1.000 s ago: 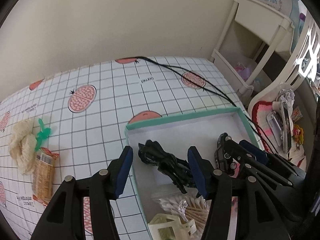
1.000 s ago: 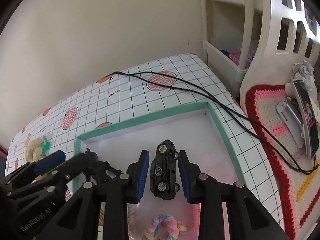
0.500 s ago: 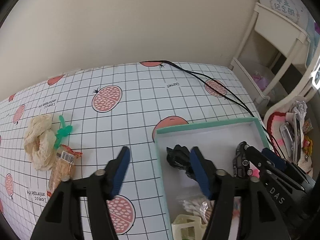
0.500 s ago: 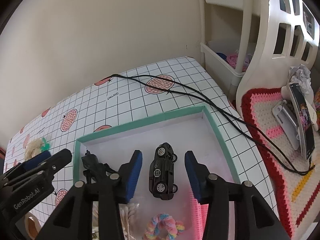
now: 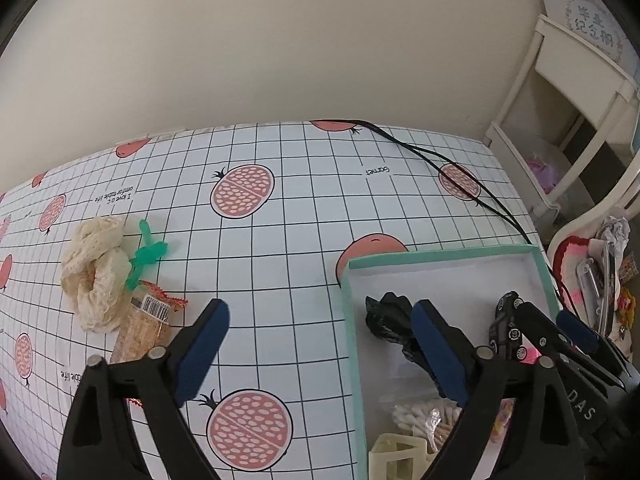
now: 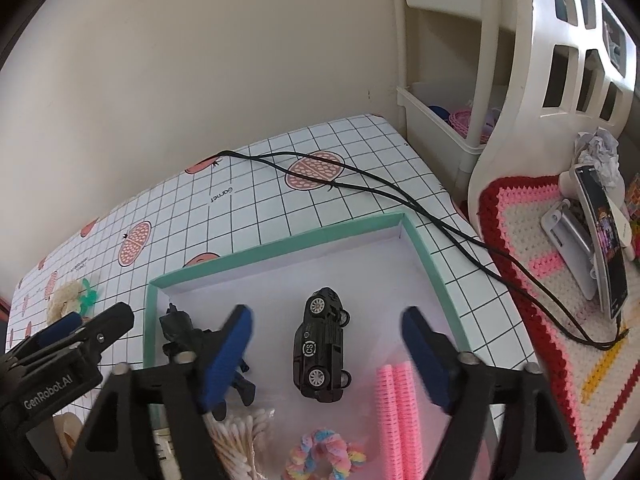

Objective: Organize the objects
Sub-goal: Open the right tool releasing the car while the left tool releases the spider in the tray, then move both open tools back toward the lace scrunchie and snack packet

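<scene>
While the black toy car point(image 6: 322, 346) is lying on its side on the white floor of the teal-rimmed box point(image 6: 276, 245), the right gripper point(image 6: 326, 350) is hanging over it with its blue pads spread wide and holding nothing, which reads as a finished drop-off. A second ago those pads were closed tight against the car; half a second ago they were just parting, and now they are standing well clear of it. Beside the car are lying a black crumpled item point(image 6: 182, 330), possibly a toy figure, cotton swabs point(image 6: 236, 434), pink rollers point(image 6: 394, 408) and a pastel scrunchie point(image 6: 326, 454). Meanwhile the left gripper point(image 5: 320, 344) is also gaping empty, and it is swinging out of the box toward the checked tablecloth point(image 5: 280, 220), where a cream lace scrunchie point(image 5: 98, 272), a green clip point(image 5: 146, 254) and a snack packet point(image 5: 146, 330) are waiting, likely the next pickups.
</scene>
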`<action>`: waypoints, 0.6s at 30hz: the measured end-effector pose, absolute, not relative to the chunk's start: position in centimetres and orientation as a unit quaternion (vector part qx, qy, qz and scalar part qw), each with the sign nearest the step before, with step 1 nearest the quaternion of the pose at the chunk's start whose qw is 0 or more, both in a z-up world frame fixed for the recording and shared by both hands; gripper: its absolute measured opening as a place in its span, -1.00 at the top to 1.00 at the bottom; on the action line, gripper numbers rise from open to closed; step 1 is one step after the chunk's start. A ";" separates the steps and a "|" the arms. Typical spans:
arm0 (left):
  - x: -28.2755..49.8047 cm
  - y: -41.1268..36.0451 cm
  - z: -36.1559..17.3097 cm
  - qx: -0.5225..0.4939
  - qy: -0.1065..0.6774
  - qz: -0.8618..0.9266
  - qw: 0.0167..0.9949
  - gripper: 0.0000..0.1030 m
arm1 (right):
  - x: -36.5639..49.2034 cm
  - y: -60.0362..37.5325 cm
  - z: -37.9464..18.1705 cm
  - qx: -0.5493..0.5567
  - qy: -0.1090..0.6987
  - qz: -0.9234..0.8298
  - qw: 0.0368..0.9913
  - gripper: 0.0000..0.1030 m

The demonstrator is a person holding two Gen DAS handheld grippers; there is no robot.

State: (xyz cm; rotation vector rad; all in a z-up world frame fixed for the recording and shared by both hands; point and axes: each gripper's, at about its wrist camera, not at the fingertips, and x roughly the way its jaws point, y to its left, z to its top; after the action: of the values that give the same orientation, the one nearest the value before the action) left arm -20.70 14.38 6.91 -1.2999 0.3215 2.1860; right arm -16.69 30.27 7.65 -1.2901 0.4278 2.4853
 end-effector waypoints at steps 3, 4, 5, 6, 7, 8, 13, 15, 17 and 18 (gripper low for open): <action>-20.8 14.2 7.1 -0.482 0.116 0.821 0.284 -1.00 | -16.7 30.3 7.7 -0.448 0.151 0.868 0.154 -0.69; -20.8 14.2 7.1 -0.481 0.114 0.822 0.283 -1.00 | -16.7 30.3 7.8 -0.448 0.150 0.868 0.154 -0.70; -20.9 14.1 7.1 -0.480 0.113 0.823 0.283 -1.00 | -16.7 30.3 7.7 -0.448 0.150 0.868 0.155 -0.78; -20.9 14.1 7.2 -0.480 0.112 0.823 0.282 -1.00 | -16.7 30.3 7.7 -0.447 0.150 0.868 0.155 -0.89; -20.9 14.1 7.1 -0.480 0.113 0.823 0.282 -1.00 | -16.6 30.3 7.7 -0.446 0.151 0.868 0.156 -0.90; -20.9 14.1 7.1 -0.480 0.113 0.822 0.283 -1.00 | -16.6 30.4 7.8 -0.446 0.151 0.868 0.156 -0.90; -20.9 13.9 7.1 -0.479 0.110 0.824 0.284 -1.00 | -16.6 30.7 7.8 -0.442 0.154 0.869 0.160 -0.99; -20.9 13.8 7.2 -0.478 0.109 0.825 0.283 -1.00 | -16.5 30.7 7.9 -0.441 0.154 0.869 0.162 -1.00; -21.0 13.8 7.2 -0.478 0.106 0.825 0.283 -1.00 | -16.5 30.7 7.9 -0.440 0.155 0.870 0.161 -1.00; -21.1 13.7 7.3 -0.478 0.105 0.825 0.284 -1.00 | -16.5 30.7 8.0 -0.439 0.155 0.870 0.161 -1.00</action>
State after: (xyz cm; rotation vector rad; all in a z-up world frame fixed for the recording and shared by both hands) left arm -21.08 13.74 7.26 -1.2797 0.2803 2.2070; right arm -16.46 30.73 7.95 -1.2551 0.4417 2.4847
